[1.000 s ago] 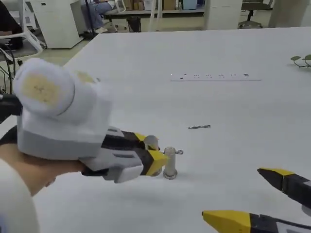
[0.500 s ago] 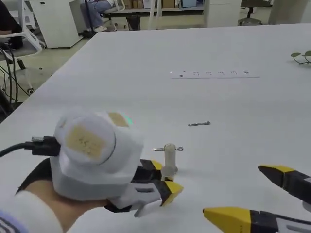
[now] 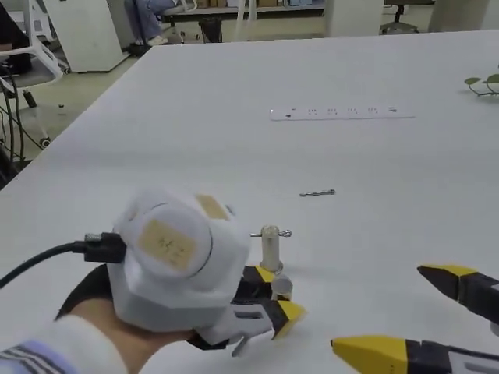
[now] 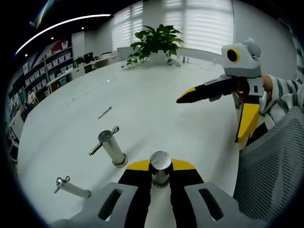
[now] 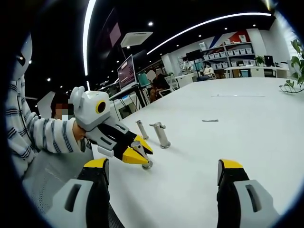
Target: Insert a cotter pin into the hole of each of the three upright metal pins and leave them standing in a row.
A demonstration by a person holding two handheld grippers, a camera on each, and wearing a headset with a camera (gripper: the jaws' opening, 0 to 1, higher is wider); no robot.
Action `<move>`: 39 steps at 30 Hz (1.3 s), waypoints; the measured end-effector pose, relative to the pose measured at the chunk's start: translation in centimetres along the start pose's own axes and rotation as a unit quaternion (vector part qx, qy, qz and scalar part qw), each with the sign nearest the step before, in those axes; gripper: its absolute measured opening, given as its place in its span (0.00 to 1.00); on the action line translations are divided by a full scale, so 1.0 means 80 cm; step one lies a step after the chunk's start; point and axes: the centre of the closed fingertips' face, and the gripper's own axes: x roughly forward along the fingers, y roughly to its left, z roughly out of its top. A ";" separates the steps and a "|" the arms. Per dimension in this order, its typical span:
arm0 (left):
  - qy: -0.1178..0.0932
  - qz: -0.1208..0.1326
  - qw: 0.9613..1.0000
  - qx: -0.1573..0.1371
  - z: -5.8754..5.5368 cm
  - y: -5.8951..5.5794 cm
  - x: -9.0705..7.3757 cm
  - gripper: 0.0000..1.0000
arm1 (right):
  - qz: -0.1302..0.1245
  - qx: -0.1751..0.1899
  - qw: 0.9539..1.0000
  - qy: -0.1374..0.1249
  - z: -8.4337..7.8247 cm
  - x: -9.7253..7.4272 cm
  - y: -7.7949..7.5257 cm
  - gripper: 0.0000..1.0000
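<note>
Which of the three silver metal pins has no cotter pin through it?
The silver metal pin between the jaws of the left tool: its top is bare. The pin beside it and the third pin each carry a cotter pin.

we list, apart from the work:
- white table (image 3: 390, 156), broad and bare-topped.
- white power strip (image 3: 341, 114), flat on the table's far part.
- leafy plant (image 3: 483, 84) at the table's far right edge; in the left gripper view it (image 4: 154, 40) stands before windows with blinds (image 4: 199, 21).
- white cabinet (image 3: 82, 31) on the floor beyond the table's left corner.
- chair (image 3: 23, 54) and loose cables (image 3: 12, 117) at far left.
- monitor (image 5: 127, 71) and ceiling light strip (image 5: 204, 26) in the right gripper view.
- shelves (image 4: 61, 61) along a wall.
</note>
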 end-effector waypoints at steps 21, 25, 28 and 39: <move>-0.026 -0.004 0.999 0.045 0.003 -0.005 -0.003 0.12 | 0.006 -0.003 1.000 0.007 -0.002 0.002 0.008 0.93; -0.024 -0.027 0.998 0.057 0.001 -0.015 -0.015 0.28 | 0.006 -0.004 1.000 0.006 -0.001 0.001 0.008 0.93; -0.030 -0.038 0.997 0.058 0.001 -0.021 -0.030 0.43 | 0.005 -0.002 1.000 0.006 0.000 0.000 0.007 0.92; -0.088 -0.052 0.994 -0.045 0.006 -0.039 -0.076 0.85 | 0.006 -0.049 0.998 0.032 0.009 -0.002 -0.011 0.89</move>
